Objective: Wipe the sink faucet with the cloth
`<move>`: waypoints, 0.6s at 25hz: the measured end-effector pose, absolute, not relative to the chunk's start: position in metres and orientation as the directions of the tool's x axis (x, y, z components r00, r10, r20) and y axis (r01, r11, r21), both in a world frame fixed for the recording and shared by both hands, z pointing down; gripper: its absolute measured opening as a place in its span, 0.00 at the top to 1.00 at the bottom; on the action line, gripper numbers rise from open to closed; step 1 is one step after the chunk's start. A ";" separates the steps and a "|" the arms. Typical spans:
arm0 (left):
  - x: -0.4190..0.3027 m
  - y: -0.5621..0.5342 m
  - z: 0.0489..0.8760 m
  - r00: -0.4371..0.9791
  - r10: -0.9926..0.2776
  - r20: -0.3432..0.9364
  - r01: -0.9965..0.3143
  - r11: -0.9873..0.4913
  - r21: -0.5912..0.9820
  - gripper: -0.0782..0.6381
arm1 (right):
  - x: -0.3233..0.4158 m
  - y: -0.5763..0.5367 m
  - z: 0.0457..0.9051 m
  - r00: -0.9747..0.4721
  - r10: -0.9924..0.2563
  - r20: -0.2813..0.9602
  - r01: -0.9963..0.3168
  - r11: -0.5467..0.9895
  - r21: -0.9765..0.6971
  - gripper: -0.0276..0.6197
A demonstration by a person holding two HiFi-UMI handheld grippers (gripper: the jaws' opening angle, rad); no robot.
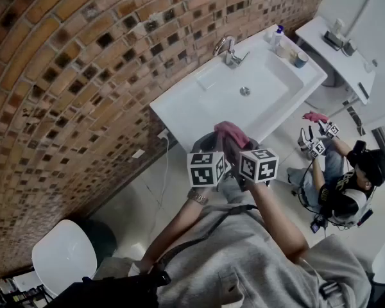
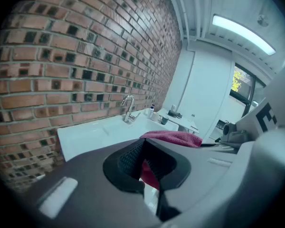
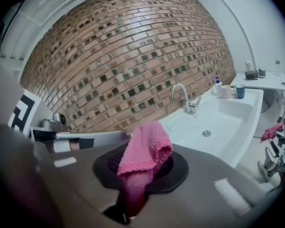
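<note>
The chrome faucet (image 1: 228,50) (image 2: 128,108) (image 3: 185,98) stands at the back of the white sink (image 1: 192,104) against the brick wall. I hold both grippers side by side in front of the sink's near edge, well short of the faucet. A pink cloth (image 1: 231,133) (image 3: 145,151) sits folded in the jaws of my right gripper (image 1: 234,147) (image 3: 138,167), which is shut on it. My left gripper (image 1: 213,147) (image 2: 143,160) reaches the same cloth (image 2: 173,137). Its pads meet at the tips with red cloth showing between them.
A soap bottle (image 1: 277,37) and cups (image 1: 300,59) stand at the sink's far right corner. Another person (image 1: 346,188) sits on the floor to the right with grippers and a pink cloth (image 1: 314,116). A white toilet (image 1: 64,255) is at the lower left.
</note>
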State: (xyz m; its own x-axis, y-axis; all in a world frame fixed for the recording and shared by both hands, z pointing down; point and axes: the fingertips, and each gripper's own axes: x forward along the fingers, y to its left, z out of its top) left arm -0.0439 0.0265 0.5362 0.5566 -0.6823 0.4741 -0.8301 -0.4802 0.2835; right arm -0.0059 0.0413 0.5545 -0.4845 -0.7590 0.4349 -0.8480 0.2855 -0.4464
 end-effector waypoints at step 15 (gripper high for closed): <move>0.001 -0.147 0.505 0.486 -0.698 0.525 -0.871 -0.438 0.224 0.86 | 0.095 -0.218 0.534 -0.420 -0.774 0.474 -0.897 0.276 -0.344 0.87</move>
